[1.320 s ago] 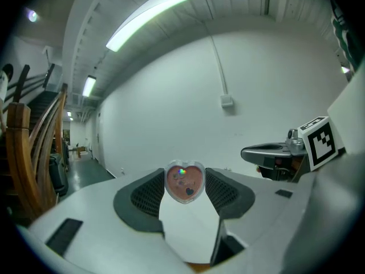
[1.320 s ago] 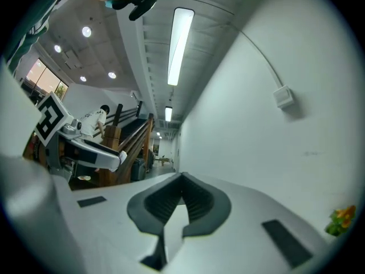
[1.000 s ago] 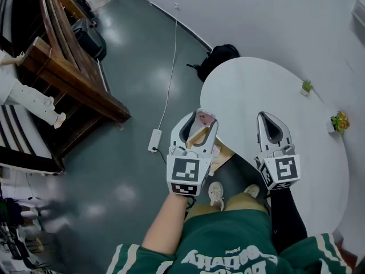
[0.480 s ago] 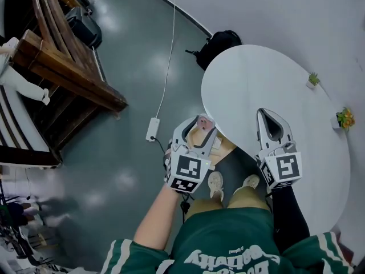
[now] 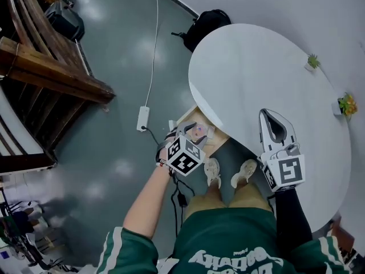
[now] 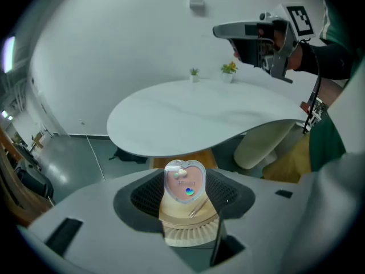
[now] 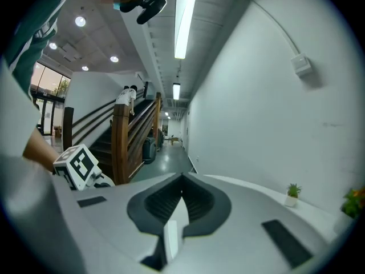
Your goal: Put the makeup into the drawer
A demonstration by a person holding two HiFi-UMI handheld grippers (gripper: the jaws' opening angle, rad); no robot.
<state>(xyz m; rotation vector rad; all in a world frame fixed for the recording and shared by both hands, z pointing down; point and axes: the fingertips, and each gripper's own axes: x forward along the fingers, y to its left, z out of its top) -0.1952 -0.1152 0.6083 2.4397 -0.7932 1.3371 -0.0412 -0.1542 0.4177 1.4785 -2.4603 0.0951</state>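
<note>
A pink heart-shaped makeup compact (image 6: 184, 181) sits between the jaws of my left gripper (image 6: 183, 174), which is shut on it. In the head view this gripper (image 5: 193, 135) points steeply down, low beside the near edge of the white oval table (image 5: 256, 79). The compact (image 5: 199, 131) hangs over the open wooden drawer (image 5: 215, 142) under the tabletop. The drawer's wood (image 6: 162, 162) shows just beyond the compact. My right gripper (image 5: 270, 116) hovers over the table's right part with its jaws together and nothing in them; its jaws (image 7: 181, 181) meet.
Two small potted plants (image 5: 312, 61) (image 5: 345, 104) stand at the table's far edge by the white wall. A black backpack (image 5: 206, 24) lies on the floor behind the table, and a power strip (image 5: 142, 119) with its cable lies left of the drawer. A wooden staircase (image 5: 51, 79) fills the far left.
My left gripper dropped from table height to low beside the table edge and tipped downward, still gripping the compact. The right gripper sank a little.
</note>
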